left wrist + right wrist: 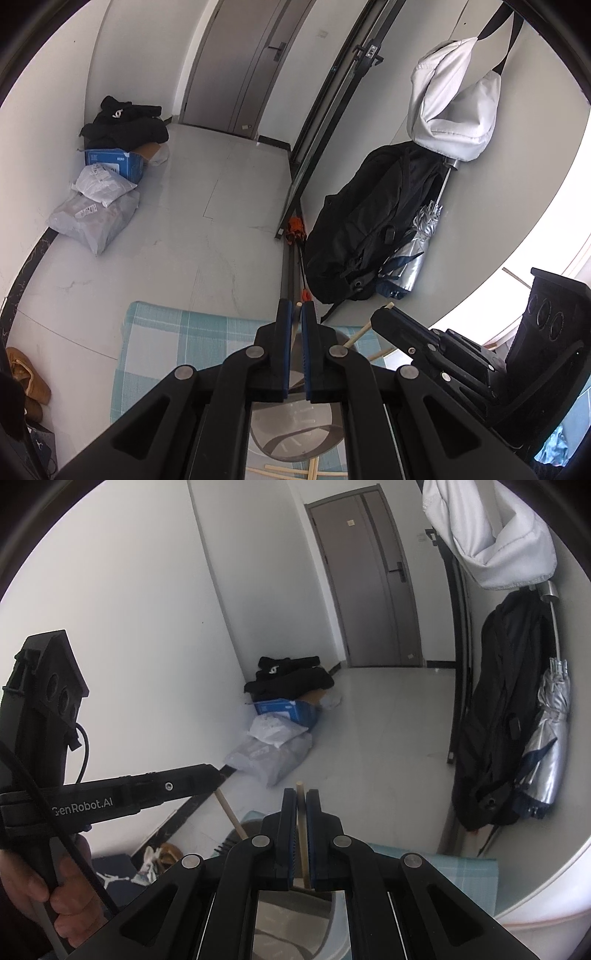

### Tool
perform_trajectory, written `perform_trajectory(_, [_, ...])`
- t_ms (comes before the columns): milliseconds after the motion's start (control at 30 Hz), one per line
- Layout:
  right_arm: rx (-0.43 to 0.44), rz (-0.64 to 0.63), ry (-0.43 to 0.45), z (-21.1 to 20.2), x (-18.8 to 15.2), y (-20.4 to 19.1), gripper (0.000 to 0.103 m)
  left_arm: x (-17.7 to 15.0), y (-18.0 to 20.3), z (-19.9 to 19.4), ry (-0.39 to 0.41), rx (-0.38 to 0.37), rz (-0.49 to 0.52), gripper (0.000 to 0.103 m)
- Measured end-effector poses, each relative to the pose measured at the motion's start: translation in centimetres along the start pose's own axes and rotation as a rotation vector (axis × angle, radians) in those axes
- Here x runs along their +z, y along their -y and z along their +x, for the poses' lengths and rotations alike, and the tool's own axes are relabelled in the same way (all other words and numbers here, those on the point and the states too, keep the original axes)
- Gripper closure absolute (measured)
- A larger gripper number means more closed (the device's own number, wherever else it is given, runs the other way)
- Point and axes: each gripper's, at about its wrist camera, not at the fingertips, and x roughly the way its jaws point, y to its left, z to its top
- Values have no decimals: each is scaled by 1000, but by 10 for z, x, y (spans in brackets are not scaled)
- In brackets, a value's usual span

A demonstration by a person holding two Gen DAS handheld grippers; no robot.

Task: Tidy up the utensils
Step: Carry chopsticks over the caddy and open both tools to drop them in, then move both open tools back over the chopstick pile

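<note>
My left gripper (pixel 295 306) is shut on a pale wooden chopstick (pixel 294 328) that stands nearly upright between its blue pads. Under it is a round grey utensil holder (pixel 295 439). In the right wrist view, my right gripper (pixel 301 794) is likewise shut on a wooden chopstick (pixel 303 834), above the same grey holder (pixel 258 829). Each gripper shows in the other's view: the right gripper (pixel 382 317) with its slanted chopstick (pixel 365 326), and the left gripper (pixel 218 771) with its chopstick (pixel 231 814). A few loose chopsticks (pixel 291 472) lie by the holder's base.
A teal checked cloth (pixel 166 332) covers the table. A hand (pixel 55 886) holds the left gripper's handle. Bags and a blue box (pixel 110 162) are piled on the floor, and a black backpack (pixel 369 221) with a silver umbrella (pixel 417 251) hangs on the right wall.
</note>
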Motion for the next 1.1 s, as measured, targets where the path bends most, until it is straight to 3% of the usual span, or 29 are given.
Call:
perform_trajectory(200, [5, 5, -21, -5, -6, 1, 96, -4, -2, -4, -27, -3, -34, 95])
perform_trajectory(333, [37, 17, -54, -9, -5, 0, 95, -4, -3, -13, -23, 25, -46, 78])
perform_trajectory(400, [32, 27, -49, -15, -5, 1, 82, -6, -3, -23, -4, 46, -52, 68])
perform_trajectory(533, [24, 50, -24, -33, -6, -1, 71, -13, -3, -43, 49, 106, -53, 40])
perform_trajectory(767, [8, 80, 30, -69, -11, -7, 57, -29, 11, -78, 138, 224, -22, 17])
perform_trajectory(833, [14, 84, 36, -77, -13, -10, 55, -34, 12, -85, 154, 230, -23, 15])
perform_trajectory(900, [15, 86, 36, -85, -18, -14, 45, -41, 16, -94, 173, 246, -16, 14])
perform_trajectory(1000, [12, 70, 49, -96, -26, -21, 41, -53, 20, -104, 216, 263, -9, 2])
perform_trajectory(1100, [3, 71, 56, -108, -38, -25, 38, -65, 21, -109, 233, 269, -2, 1])
